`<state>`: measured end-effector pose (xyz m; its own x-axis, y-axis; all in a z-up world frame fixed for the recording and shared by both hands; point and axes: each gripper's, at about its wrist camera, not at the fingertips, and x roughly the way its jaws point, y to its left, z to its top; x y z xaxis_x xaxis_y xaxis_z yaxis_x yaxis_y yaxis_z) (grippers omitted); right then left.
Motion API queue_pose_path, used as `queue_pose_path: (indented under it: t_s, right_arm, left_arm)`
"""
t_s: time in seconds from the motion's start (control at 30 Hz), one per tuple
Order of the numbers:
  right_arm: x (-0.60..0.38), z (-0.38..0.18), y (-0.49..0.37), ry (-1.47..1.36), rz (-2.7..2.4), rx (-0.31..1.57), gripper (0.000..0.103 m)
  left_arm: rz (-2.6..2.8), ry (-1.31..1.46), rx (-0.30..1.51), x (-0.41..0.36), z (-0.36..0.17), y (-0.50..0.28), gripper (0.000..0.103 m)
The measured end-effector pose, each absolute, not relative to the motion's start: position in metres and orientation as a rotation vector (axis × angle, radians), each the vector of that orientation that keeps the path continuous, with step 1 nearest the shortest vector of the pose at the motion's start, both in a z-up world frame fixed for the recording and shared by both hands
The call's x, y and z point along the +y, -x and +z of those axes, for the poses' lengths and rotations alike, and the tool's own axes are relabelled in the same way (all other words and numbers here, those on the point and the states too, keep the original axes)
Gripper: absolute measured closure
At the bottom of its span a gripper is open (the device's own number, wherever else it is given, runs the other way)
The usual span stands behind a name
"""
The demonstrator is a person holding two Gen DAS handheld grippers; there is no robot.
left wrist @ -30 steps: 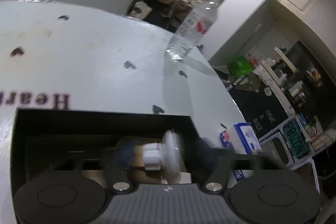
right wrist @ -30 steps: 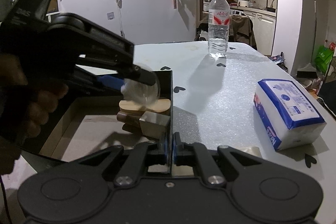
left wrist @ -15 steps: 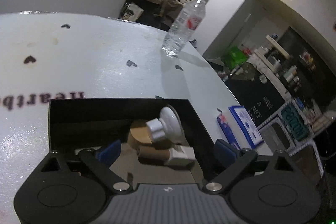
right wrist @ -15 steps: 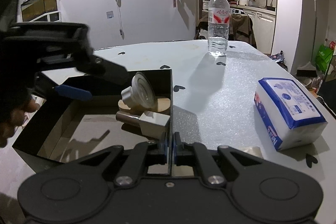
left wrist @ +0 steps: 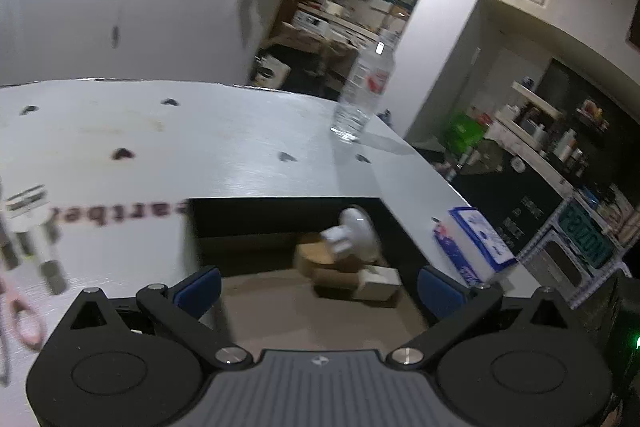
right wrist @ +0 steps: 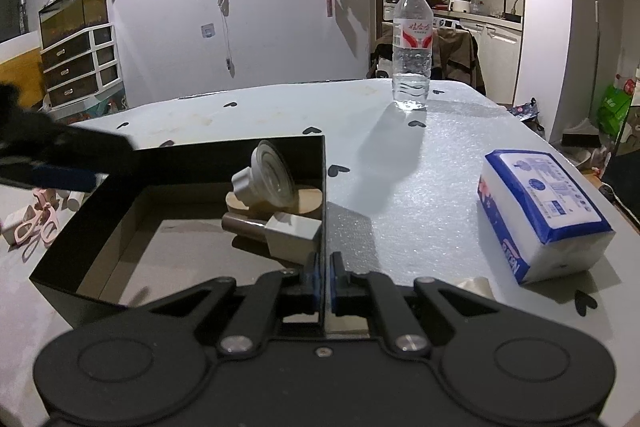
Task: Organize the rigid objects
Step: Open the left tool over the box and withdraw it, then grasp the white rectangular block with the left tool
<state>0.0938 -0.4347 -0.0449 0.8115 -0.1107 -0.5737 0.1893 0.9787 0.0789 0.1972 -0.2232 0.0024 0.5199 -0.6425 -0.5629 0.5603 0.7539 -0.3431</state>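
Now the left gripper (left wrist: pixel 318 287), jaws opening w/ nothing between, has let go: suction cup (right wrist: pixel 269 175) sits in the box (right wrist: pixel 180 157) (right gripper (right wrist: pixel 325 277) pinches its wall). Next: scissors (right wrist: pixel 38 229).

White suction cup (right wrist: pixel 269 174) – tilted – inside black box (right wrist: pixel 208 157).

Left tongs (left wrist: pixel 318 287) — matte black body, two round black discs at near corners, grey ribbed centre plate with small pale logo. Black link arms joined by silver screw heads; fingers tipped with blue pads (left wrist: pixel 200 285). Small green light glows at right edge.

Right tongs (right wrist: pixel 325 277) — same black housing with twin round discs, black link arms, silver screws at pivots, one small screw at centre. Blue pads (right wrist: pixel 314 277) on inner finger faces.
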Motion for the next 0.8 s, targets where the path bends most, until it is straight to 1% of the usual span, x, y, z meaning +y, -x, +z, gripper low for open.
queue_pose_path:
  t_s: [0.2, 0.4, 0.67, 0.8]
  right_arm:
    - [-0.434, -0.045, -0.094, -0.135, -0.163, 0.604, 0.098]
    - [-0.434, -0.045, -0.094, -0.134, -0.167, 0.605, 0.098]
    - [-0.435, -0.046, -0.095, -0.132, -0.172, 0.607, 0.098]
    - [-0.435, -0.046, -0.095, -0.135, -0.176, 0.609, 0.098]
  left_arm:
    - [-0.599, 0.094, 0.645, -0.183, -0.001, -0.189, 0.000]
    - [-0.424, 0.112, 0.616, -0.138, -0.013, -0.193, 0.000]
    - [-0.149, 0.219, 0.620, -0.065, -0.030, -0.201, 0.000]
    - [-0.067, 0.266, 0.599, -0.046, -0.034, -0.203, 0.001]
